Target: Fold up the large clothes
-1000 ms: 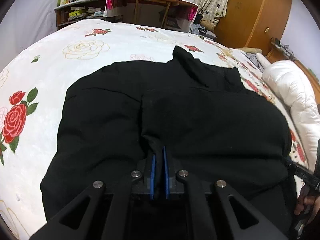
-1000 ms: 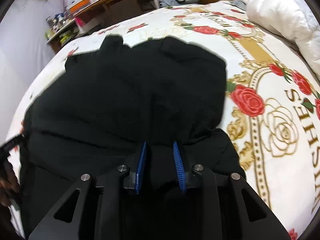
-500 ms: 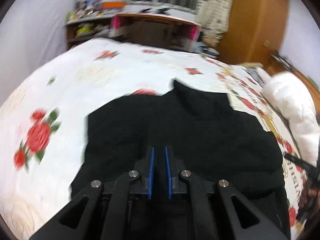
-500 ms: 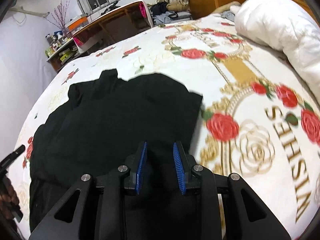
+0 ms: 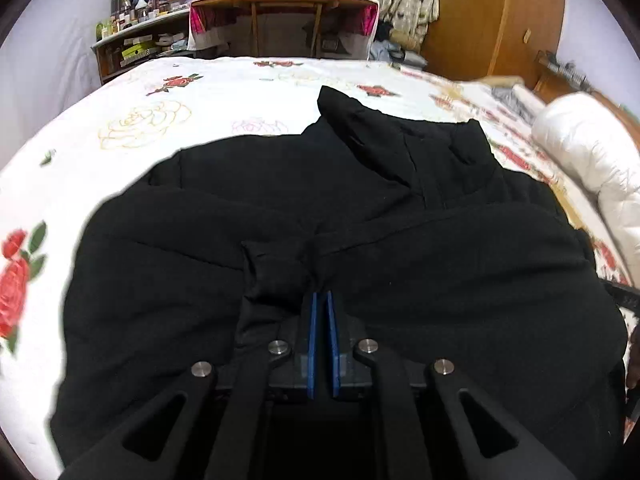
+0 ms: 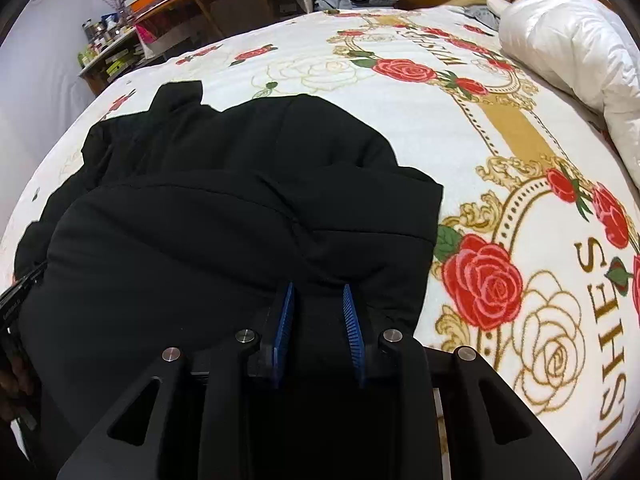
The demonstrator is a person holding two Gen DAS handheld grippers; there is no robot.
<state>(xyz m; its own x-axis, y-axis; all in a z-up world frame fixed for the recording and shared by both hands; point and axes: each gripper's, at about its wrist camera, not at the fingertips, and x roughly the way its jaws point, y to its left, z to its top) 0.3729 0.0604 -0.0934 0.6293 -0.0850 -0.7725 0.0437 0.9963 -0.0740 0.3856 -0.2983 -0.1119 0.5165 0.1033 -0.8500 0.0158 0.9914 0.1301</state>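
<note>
Blue pads of the left gripper (image 5: 321, 300) are clenched on a bunched fold of the black jacket (image 5: 400, 256); the right gripper (image 6: 318, 300) is closing on another fold. The jacket lies spread on the rose-print bedspread (image 6: 500, 168), near a white duvet (image 6: 576, 48).

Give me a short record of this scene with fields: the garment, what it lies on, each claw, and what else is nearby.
garment: black jacket, spread on the bed, its near part bunched up toward the claws
surface: rose-print bedspread
left claw: shut, pinching a fold of the jacket
right claw: closing, thick jacket fabric between its blue pads
nearby: white duvet at the bed's far right; wooden desk and cluttered shelf beyond the bed
fold stage: not finished; collar end lies farthest from the claws
</note>
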